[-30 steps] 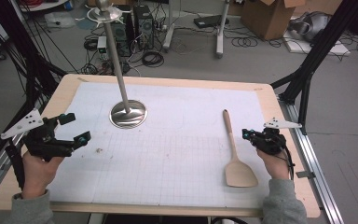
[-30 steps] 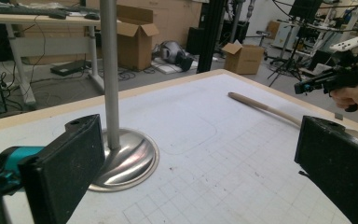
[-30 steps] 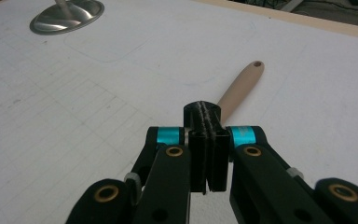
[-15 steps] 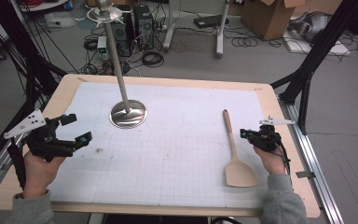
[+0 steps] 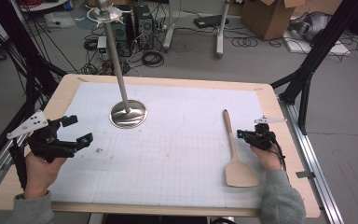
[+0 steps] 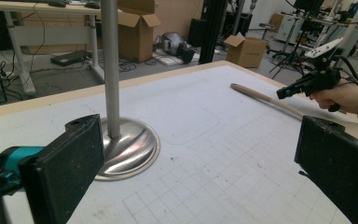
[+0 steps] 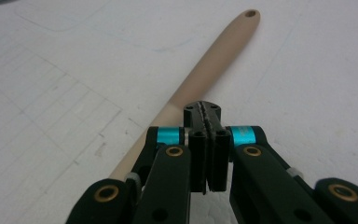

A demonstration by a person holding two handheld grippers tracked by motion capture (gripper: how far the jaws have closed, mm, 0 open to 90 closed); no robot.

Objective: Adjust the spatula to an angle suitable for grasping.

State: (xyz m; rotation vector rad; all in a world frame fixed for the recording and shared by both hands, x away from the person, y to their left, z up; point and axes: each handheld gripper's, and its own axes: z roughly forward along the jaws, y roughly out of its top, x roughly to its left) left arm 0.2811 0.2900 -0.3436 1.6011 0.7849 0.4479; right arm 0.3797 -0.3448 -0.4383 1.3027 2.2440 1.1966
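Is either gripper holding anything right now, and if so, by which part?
Nothing is held. The right gripper has its jaws shut together, empty, just above the wooden spatula handle. The left gripper is open, empty.

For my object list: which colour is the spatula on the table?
Pale beige wood, plain. The spatula shows best in the high view.

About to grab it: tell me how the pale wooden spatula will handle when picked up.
The pale wooden spatula looks rigid, so it probably won't flex. Its flat blade should stop it rolling. The right claw, shut beside its slim handle, may find that smooth handle slippery.
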